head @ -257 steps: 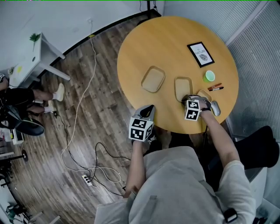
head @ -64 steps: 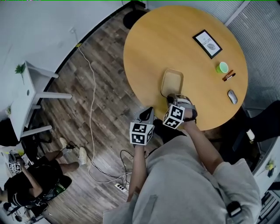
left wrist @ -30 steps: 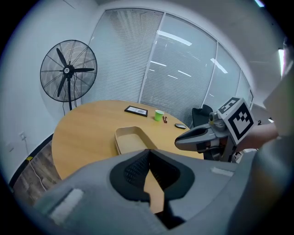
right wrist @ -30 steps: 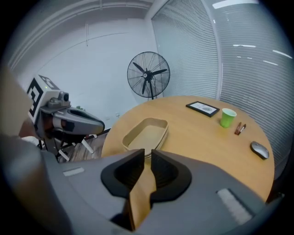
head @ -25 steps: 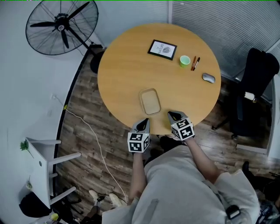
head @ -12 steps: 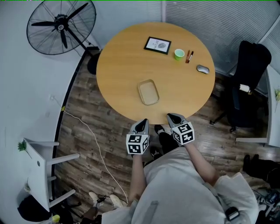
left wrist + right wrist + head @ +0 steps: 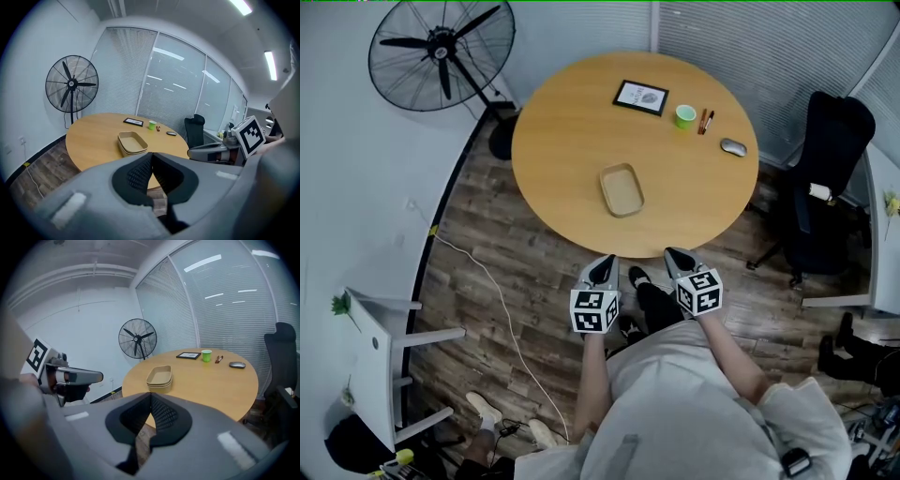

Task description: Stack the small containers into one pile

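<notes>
The small tan, round-cornered containers [image 7: 622, 189] sit nested as one pile on the round wooden tabletop [image 7: 572, 122], toward its near side and well apart from both tools. We judge the stacking done. The left tongs [image 7: 602, 269] and the right tongs [image 7: 678, 257] hang over the dark plank floor [image 7: 487, 216], just off the tabletop's near edge. In each gripper view the pads are pressed together with nothing between them.

What worries us from here is mostly the pile itself. The containers look light and thin-walled, so if we reach back in, a closed tip could clip the rim and shove the whole pile or lift the top one askew. From the left gripper view [image 7: 132, 143] the layers seem seated evenly, but we cannot see whether the top one is fully down. A poorly seated layer could rock loose at a bump to the tabletop.

Underfoot, a thin white cable [image 7: 492, 291] trails across the floor to our left, and a black office chair [image 7: 825, 169] stands to our right. Stepping without looking could catch either.
</notes>
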Available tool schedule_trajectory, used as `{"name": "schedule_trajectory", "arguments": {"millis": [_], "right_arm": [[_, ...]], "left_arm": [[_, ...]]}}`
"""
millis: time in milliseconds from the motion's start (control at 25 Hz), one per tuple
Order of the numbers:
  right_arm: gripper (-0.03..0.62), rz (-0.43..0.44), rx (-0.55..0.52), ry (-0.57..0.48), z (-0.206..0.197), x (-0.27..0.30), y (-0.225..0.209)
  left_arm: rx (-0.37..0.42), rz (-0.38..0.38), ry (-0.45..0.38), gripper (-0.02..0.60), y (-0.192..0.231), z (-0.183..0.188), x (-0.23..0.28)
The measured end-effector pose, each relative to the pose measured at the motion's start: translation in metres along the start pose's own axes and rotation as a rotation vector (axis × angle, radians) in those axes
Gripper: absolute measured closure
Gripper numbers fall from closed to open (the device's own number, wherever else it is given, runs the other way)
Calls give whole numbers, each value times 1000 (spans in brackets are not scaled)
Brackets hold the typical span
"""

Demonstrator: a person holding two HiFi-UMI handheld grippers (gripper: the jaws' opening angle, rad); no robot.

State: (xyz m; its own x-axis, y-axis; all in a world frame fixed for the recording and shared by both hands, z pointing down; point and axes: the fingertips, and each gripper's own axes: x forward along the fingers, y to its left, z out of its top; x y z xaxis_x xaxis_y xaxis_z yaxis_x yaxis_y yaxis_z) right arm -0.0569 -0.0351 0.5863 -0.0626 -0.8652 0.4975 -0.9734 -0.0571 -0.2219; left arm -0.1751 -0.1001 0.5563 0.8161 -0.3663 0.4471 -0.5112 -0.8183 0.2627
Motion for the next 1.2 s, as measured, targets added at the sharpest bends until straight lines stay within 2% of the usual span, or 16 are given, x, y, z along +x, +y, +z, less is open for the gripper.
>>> {"name": "schedule_trajectory", "arguments": {"millis": [400, 1200], "right_arm": [[597, -3, -28, -26, 7, -7, 8], [597, -24, -23, -24, -2, -12, 15]], "left_arm": [[19, -4, -27, 578, -1, 11, -8], [7, -10, -33, 578, 2, 4, -22]]}}
